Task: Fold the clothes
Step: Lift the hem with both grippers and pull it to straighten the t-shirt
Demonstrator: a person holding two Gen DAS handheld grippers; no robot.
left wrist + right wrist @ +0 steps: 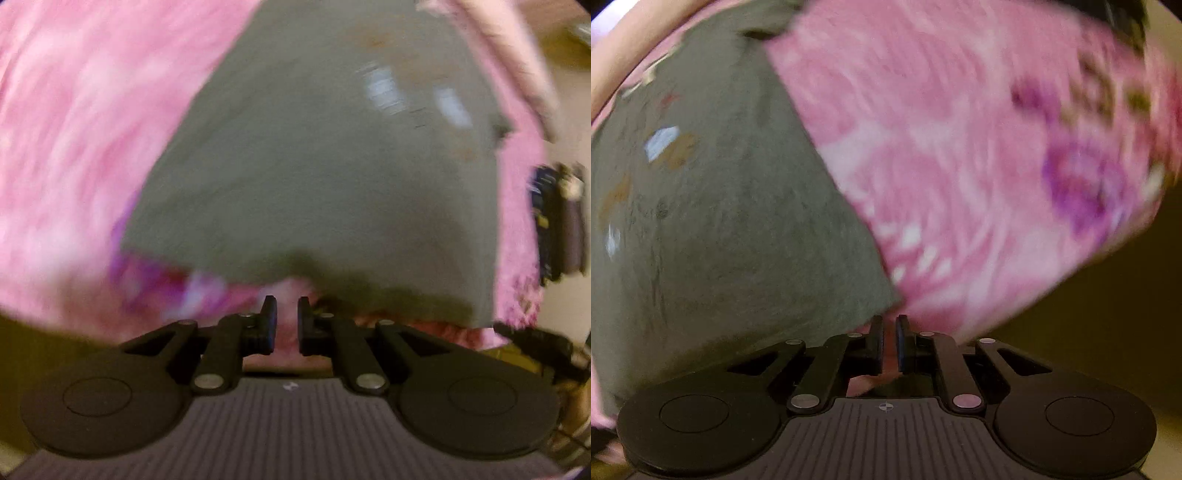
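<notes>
my left gripper (283,321) and right gripper (889,343) both stand nearly pressed together; whether either pinches the hem of the grey garment (314,177) i cannot tell. risk: a thin, limp edge slips free, or the pink patterned cover (942,166) beneath is caught too. the garment is soft matte knit, spread flat at frame centre, with a faded print in the upper part.

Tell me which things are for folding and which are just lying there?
For the folding:
- grey shirt
- left hand-held gripper, at the shirt's near edge
- right hand-held gripper, at the shirt's near corner

Just there:
- pink flowery blanket under the shirt
- dark blurry thing at the side
</notes>
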